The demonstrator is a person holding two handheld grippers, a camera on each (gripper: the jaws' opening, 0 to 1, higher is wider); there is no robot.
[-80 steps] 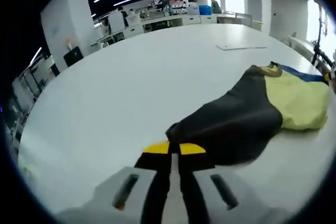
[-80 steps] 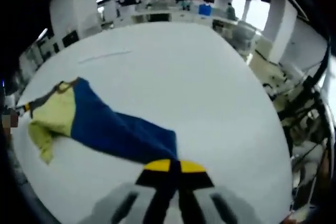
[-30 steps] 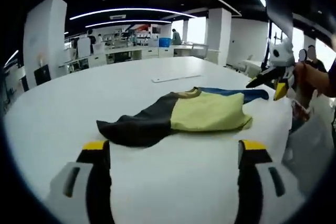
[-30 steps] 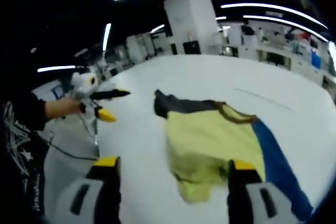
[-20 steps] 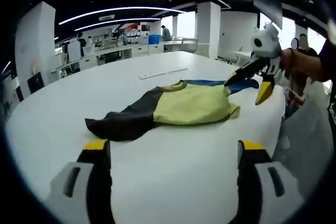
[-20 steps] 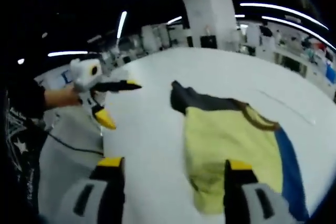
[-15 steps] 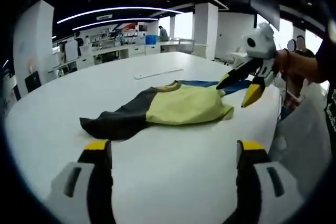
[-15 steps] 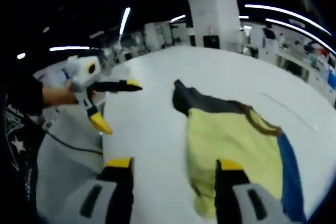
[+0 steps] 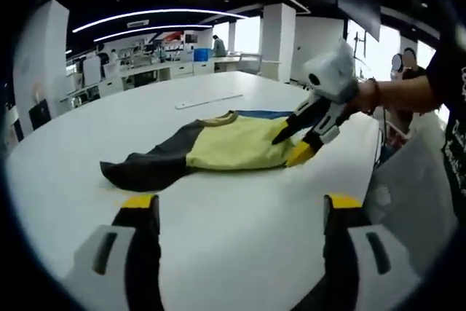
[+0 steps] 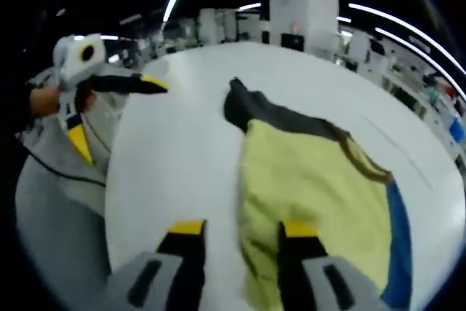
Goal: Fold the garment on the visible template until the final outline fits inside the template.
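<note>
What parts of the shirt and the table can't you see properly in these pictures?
- Right gripper view: the shirt has its near hem behind the right tongs, and its blue sleeve runs off the edge.
- Left gripper view: the blue sleeve lies mostly behind the yellow part and the right tongs.
- Left gripper view: the flat strip on the table is too small to identify.

Right claw [image 10: 241,234], jaws parted, over the yellow garment [image 10: 313,183] (black sleeve beyond) on white table [image 10: 175,143].

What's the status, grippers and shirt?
Left gripper open, off the shirt. Right gripper open, astride the yellow hem edge. Shirt flat on the white table, still unfolded.
</note>
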